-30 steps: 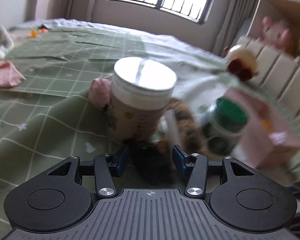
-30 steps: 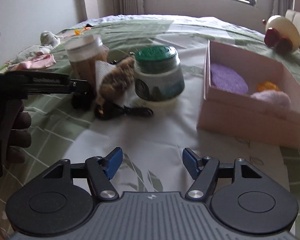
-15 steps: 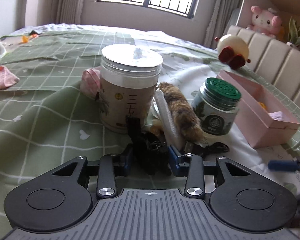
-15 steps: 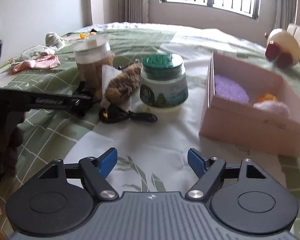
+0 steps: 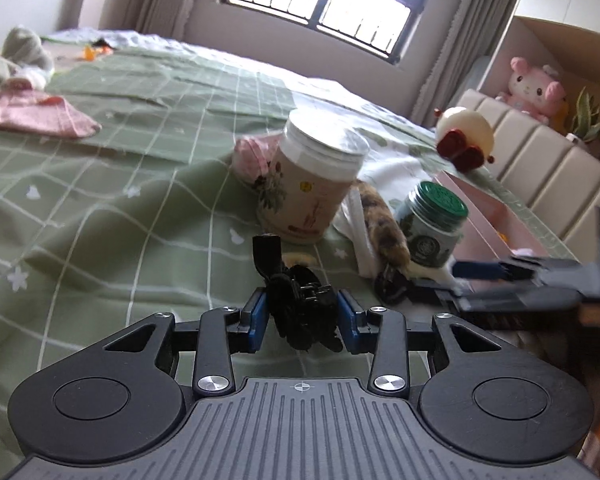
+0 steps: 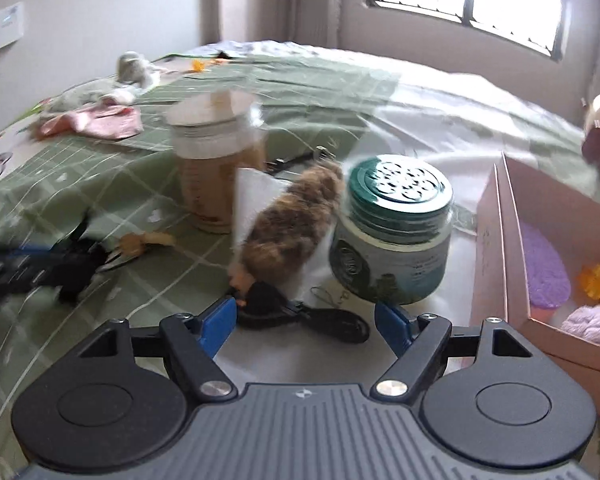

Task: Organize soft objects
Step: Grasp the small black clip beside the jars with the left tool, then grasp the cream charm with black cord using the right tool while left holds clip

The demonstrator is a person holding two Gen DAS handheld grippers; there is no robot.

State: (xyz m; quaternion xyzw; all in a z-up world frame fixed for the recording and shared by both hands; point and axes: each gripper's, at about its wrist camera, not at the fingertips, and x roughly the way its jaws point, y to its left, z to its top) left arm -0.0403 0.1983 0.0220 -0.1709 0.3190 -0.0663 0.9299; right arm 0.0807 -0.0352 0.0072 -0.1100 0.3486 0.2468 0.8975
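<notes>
The left gripper is now clamped on a black plastic claw hair clip and has lifted it back from the tall white-lidded beige jar, clearing room. The mottled brown furry toy lies between that jar and the green-lidded glass jar. The right gripper, jaws wide, has closed in on it; the pink cardboard box waits rightward.

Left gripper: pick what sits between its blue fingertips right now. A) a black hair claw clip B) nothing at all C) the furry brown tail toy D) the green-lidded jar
A: in the left wrist view the left gripper has its jaws closed against a black hair claw clip, while the green-lidded jar and the furry brown tail toy lie farther off on the bed.
</notes>
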